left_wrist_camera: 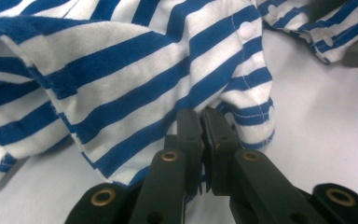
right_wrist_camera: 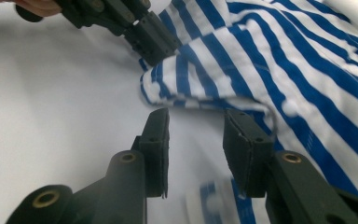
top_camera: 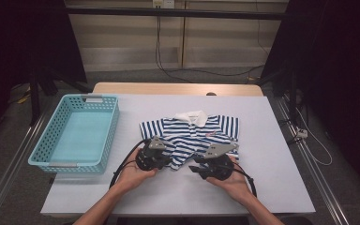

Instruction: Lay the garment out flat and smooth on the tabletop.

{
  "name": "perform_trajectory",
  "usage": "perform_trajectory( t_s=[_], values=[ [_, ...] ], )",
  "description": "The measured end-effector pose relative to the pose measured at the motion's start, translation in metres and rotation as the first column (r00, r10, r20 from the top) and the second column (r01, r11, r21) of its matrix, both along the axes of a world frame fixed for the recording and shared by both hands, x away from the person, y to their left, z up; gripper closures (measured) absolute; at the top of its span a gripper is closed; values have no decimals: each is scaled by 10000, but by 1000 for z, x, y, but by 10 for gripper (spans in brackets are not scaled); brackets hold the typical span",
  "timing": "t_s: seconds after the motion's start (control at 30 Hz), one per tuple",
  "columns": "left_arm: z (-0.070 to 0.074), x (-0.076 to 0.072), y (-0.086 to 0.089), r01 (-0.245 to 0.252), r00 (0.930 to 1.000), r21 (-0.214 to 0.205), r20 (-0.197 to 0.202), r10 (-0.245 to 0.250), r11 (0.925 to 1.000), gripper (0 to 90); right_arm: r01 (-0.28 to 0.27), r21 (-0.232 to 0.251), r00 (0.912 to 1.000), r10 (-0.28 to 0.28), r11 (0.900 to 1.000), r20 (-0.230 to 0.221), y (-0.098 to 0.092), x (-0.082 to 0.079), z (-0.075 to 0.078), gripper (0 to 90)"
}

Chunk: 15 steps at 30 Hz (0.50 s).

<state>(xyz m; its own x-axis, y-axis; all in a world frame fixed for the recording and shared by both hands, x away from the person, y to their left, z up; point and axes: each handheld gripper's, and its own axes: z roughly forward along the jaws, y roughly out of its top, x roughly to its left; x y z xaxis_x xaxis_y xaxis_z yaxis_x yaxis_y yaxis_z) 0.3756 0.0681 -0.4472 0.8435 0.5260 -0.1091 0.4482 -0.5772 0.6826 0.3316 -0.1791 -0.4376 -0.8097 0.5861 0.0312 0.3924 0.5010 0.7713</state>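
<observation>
On the table (top_camera: 281,154), the left gripper (left_wrist_camera: 202,116) pinches the striped shirt's (top_camera: 192,133) hem, while the right gripper (right_wrist_camera: 196,128) stands open just beside it, holding nothing.

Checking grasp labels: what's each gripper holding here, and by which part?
The left gripper is shut on the striped shirt at its bottom hem. The right gripper is open, holding nothing, its jaws beside the hem.

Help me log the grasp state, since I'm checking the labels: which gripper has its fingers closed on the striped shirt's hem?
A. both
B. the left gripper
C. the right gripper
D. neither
B. In the left gripper view the left gripper pinches the striped shirt hem, while the right gripper stands open, nothing pressed between its fingers.
</observation>
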Motion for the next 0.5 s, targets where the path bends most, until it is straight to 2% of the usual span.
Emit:
perform_trajectory(
  t_s=[0.07,0.13,0.17,0.27,0.4,0.5],
  values=[
    [2,-1,5,-20,10000,-61,50,20,10000,802,-238,-63,9997,238,9997,20,9,7,0,636],
    [3,-3,10,69,9999,-520,-83,-74,9986,770,-279,15,9996,279,9996,-32,18,12,0,644],
    [6,-5,12,-115,9999,-234,-21,114,9997,748,-396,24,9992,396,9992,-3,22,14,0,650],
    [6,-5,19,-338,9994,-364,73,340,9988,690,-700,22,9975,700,9975,39,31,16,1,631],
    [4,0,25,-539,9985,-429,67,543,9976,671,-938,-261,9956,937,9952,-62,45,19,-5,622],
    [0,2,24,-505,9987,-181,-55,504,9986,646,-830,-407,9963,820,9957,-271,50,22,-16,634]
  ],
)
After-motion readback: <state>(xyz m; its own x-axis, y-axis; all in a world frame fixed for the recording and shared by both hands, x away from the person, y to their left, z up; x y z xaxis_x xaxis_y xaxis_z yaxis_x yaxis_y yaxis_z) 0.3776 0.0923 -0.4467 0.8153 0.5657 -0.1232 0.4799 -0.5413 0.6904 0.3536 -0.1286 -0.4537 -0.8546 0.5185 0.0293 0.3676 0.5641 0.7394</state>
